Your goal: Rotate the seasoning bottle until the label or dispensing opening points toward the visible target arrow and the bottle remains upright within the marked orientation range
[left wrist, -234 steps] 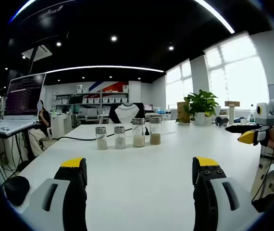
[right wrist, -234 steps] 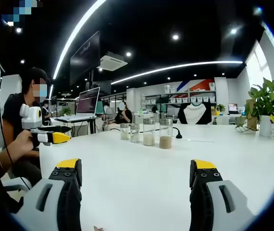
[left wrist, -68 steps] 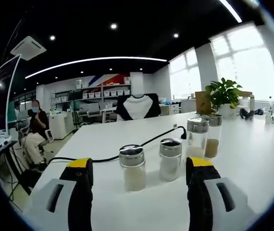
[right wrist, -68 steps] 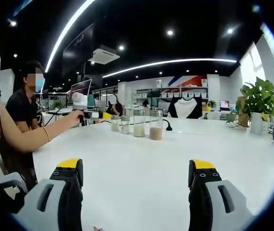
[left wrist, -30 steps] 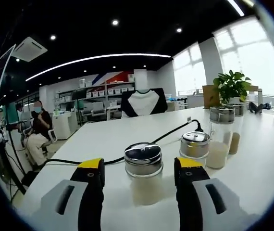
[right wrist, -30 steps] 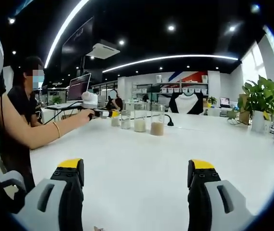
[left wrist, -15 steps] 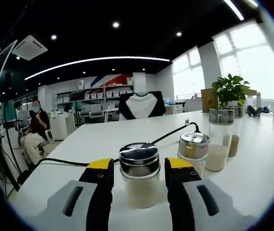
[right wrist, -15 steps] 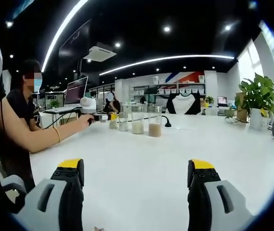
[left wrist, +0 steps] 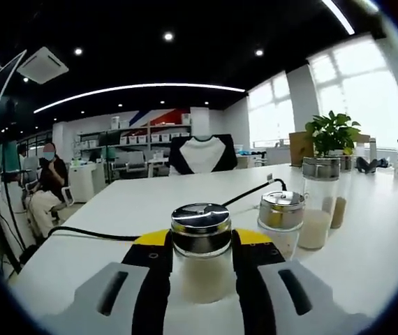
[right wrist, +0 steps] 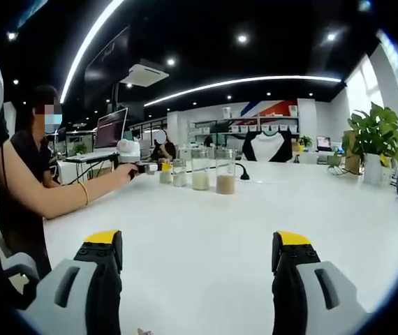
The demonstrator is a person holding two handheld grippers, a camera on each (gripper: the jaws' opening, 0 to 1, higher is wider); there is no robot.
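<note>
- Across both views a wide white bench [left wrist: 366,230] is seen in an open office with dark ceiling, light strips and bright windows.
- At the far side, shelves with boxes and a chair [left wrist: 200,153] draped in a black-and-white garment are seen.
- On the bench a black cable [left wrist: 251,192] is laid, and a potted plant [left wrist: 333,132] is set near the window.
- Between the yellow-tipped jaws of the left tongs [left wrist: 200,239] the seasoning bottle [left wrist: 201,250] is held upright; the jaws are closed against its sides.
- Just beside it a second short jar [left wrist: 281,220] is placed, with two taller jars [left wrist: 319,202] behind.
- In the right gripper view the right tongs [right wrist: 196,252] are held wide apart with nothing between them, well short of the row of jars [right wrist: 200,170].
- At the left, a person's hand [right wrist: 124,173] is seen gripping the left tongs by the row.
</note>
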